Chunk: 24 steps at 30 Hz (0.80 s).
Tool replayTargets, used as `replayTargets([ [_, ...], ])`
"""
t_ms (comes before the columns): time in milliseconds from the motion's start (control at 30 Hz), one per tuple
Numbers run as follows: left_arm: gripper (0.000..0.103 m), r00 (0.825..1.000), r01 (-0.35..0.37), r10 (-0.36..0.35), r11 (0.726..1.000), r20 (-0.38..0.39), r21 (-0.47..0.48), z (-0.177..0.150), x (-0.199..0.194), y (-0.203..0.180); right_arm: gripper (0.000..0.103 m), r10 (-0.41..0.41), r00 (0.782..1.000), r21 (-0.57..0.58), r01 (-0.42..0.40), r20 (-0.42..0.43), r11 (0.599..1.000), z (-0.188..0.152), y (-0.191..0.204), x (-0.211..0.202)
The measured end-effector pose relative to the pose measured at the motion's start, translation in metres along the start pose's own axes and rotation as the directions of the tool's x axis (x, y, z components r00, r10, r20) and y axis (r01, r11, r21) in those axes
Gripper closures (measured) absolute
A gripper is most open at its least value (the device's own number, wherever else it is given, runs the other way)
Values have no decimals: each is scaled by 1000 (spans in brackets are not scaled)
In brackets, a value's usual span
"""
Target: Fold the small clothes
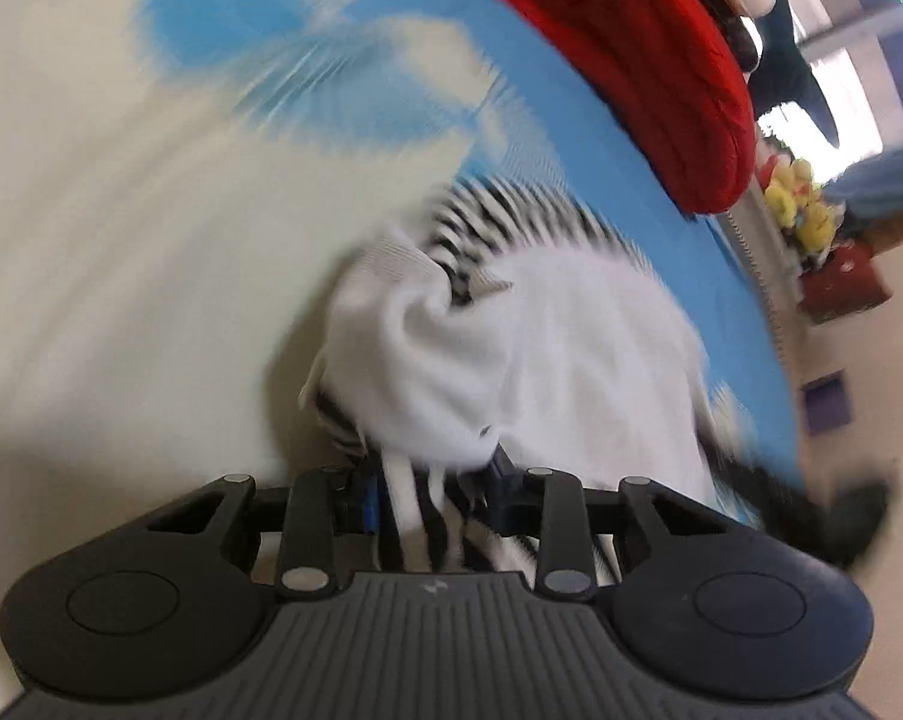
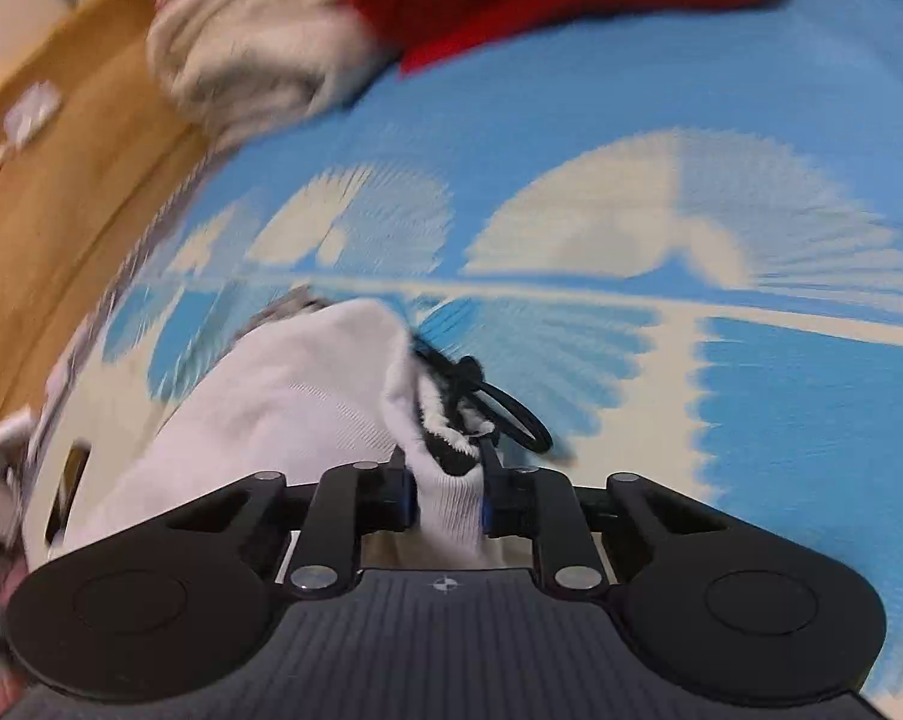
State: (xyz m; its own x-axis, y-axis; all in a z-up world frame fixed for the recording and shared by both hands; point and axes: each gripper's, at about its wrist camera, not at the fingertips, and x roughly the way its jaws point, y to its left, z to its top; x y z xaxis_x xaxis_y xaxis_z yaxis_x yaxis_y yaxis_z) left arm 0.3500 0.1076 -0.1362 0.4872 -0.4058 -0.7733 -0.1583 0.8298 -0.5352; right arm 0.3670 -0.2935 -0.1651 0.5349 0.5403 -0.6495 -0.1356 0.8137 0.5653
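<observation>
The garment point(image 1: 547, 348) is small, white knit cloth with a black-and-white striped part, bunched and creased, lying on the bed cover just ahead of both tools; both views are motion-blurred. In the left wrist view the left hand-held gripper point(image 1: 436, 495) has its jaws drawn in on a striped fold of the garment, which passes between the blue-padded fingers point(image 1: 370, 504). The white portion is soft, fine-ribbed and rounded in heaps, with the striped cloth showing above and below it. In the right wrist view the right hand-held gripper point(image 2: 448, 495) pinches a ribbed white edge of the same garment point(image 2: 283, 396) between its pads. A black cord loop point(image 2: 511, 414) hangs out of the fabric beside a small black-and-white trimmed patch. The surface is a bed cover point(image 2: 781, 150) in bright blue with cream, fan-shaped patterns, finely ribbed in texture. At its far side lie a red knitted item point(image 1: 649, 60) and a heap of off-white cloth point(image 2: 253, 42). Beyond the bed edge, the left wrist view shows yellow soft toys point(image 1: 802, 210) and a pale floor; the right wrist view shows a brown wooden floor point(image 2: 49, 192).
</observation>
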Motion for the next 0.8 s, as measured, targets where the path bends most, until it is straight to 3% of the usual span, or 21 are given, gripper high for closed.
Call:
replayTargets([
  [100,68,999,1,4,987,-33,161,69,61,-51,87,0,996,102,-9,89,995,-35,-40,-35],
  [133,68,999,3,4,985,-41,174,83,79,-67,87,4,992,121,-20,126,992,-48,-49,-45],
  [300,67,998,52,-41,959,-43,278,108,138,-128,94,19,961,206,-79,277,975,-86,-81,-75],
  [433,65,996,87,-74,962,-59,258,119,154,-120,95,-9,952,187,-51,305,981,-83,-88,-66],
  [567,64,992,122,-124,977,-2,177,132,139,-85,96,-37,945,156,-15,325,988,-71,-83,-57],
  [700,64,993,65,-72,995,91,71,140,115,-46,96,-44,948,180,-15,315,984,-61,-92,-53],
  [800,64,985,158,-163,983,58,89,124,89,-28,86,-9,958,251,-67,288,966,-63,-99,-62],
])
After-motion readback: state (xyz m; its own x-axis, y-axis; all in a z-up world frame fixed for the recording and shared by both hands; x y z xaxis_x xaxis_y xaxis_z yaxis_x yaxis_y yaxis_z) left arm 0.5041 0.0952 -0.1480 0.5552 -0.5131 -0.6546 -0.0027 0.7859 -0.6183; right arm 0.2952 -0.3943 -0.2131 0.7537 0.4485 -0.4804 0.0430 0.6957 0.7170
